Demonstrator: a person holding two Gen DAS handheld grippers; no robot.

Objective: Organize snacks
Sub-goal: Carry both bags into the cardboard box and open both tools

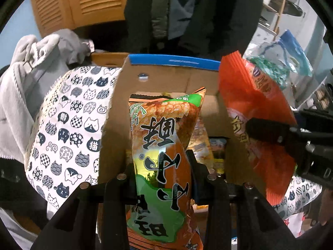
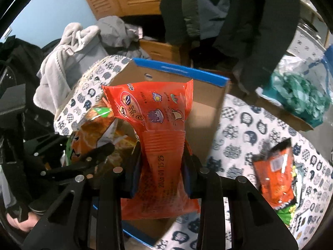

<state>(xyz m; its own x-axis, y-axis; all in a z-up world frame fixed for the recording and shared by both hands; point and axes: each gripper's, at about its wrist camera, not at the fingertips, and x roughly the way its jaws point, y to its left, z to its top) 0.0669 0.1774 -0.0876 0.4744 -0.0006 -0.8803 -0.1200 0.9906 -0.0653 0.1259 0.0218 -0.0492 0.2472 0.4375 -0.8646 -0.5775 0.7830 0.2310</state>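
Observation:
My left gripper (image 1: 160, 166) is shut on an orange-and-green rice cracker bag (image 1: 164, 145) and holds it upright over the open cardboard box (image 1: 158, 79). My right gripper (image 2: 161, 160) is shut on a red-orange snack bag (image 2: 154, 112), also held above the box (image 2: 206, 112). The red bag (image 1: 256, 95) and the right gripper's fingers (image 1: 268, 131) show at the right of the left wrist view. The cracker bag (image 2: 93, 125) and left gripper show at the left of the right wrist view. Other snack packets (image 1: 201, 143) lie inside the box.
The box sits on a table with a cat-print cloth (image 1: 62, 125). Another orange snack bag (image 2: 276, 175) lies on the cloth at the right. A bag of green-white candies (image 2: 299, 95) is at the far right. Grey clothes (image 1: 27, 73) and hanging coats (image 1: 187, 10) are behind.

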